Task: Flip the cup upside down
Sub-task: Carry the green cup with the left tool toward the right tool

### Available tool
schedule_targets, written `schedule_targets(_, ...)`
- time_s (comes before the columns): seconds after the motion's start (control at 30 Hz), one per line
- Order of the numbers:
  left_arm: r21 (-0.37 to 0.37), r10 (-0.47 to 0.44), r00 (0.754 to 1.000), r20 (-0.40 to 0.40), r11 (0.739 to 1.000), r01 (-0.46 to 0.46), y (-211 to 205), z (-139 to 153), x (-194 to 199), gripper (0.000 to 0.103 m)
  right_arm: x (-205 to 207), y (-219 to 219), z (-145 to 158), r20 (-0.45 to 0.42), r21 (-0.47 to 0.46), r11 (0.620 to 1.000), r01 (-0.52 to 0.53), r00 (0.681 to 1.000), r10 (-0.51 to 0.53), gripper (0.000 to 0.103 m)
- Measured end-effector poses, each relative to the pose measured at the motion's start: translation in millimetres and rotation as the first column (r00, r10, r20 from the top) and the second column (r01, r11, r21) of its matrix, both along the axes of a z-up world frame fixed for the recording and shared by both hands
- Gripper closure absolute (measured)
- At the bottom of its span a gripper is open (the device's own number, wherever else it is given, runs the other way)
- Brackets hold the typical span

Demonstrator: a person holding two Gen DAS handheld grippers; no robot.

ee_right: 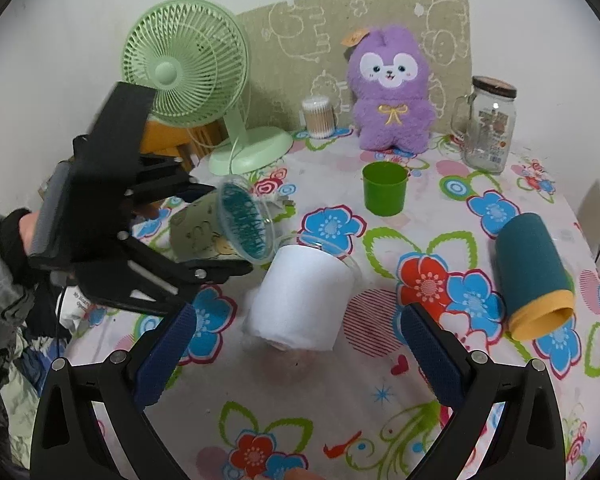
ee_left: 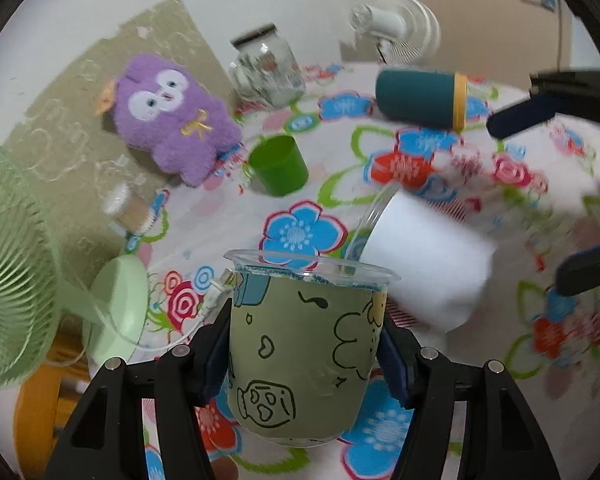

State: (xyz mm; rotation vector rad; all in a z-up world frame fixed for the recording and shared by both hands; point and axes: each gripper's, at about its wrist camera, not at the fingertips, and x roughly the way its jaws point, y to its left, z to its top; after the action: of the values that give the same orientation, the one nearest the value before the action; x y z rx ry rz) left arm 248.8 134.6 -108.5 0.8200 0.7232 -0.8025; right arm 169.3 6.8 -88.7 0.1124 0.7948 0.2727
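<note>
My left gripper is shut on a clear plastic cup with a green cartoon sleeve. In the right wrist view this green cartoon cup is tilted on its side above the table, its mouth facing right. A white-sleeved clear cup lies tilted on the flowered tablecloth just beside it; it shows blurred in the left wrist view. My right gripper is open, its fingers either side of the white cup's base, not touching it.
A small green cup stands upright behind. A teal and yellow cup lies on its side at right. A purple plush, glass jar, cotton swab pot and green fan line the back.
</note>
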Motion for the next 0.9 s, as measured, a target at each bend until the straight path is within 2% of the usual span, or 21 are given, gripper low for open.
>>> schedule_targets(0.13, -0.023, 0.073, 0.997, 0.015, 0.997, -0.072, 5, 16, -19, 0.037, -17, -4, 12, 0.022, 0.003, 1.0, 0.022, 1.0, -0.022, 0.0)
schedule_targets(0.33, -0.08, 0.187, 0.982, -0.008, 0.979, -0.188, 16, 32, -58, 0.037, -52, -9, 26, 0.064, -0.003, 0.999, 0.036, 0.997, -0.036, 0.0)
schedule_targets(0.43, -0.098, 0.215, 0.976, -0.023, 0.971, -0.216, 17, 35, -79, 0.037, -69, -11, 30, 0.073, -0.002, 0.999, 0.035, 0.997, -0.034, 0.0)
schedule_targets(0.63, -0.126, 0.279, 0.958, -0.071, 0.95, -0.286, 12, 34, -128, 0.037, -104, -16, 37, 0.093, -0.011, 0.999, 0.034, 0.995, -0.033, 0.0)
schedule_targets(0.9, -0.156, 0.343, 0.935, -0.096, 0.922, -0.354, -4, 22, -170, 0.037, -144, -32, 40, 0.111, -0.018, 0.998, 0.055, 0.992, -0.053, 0.0)
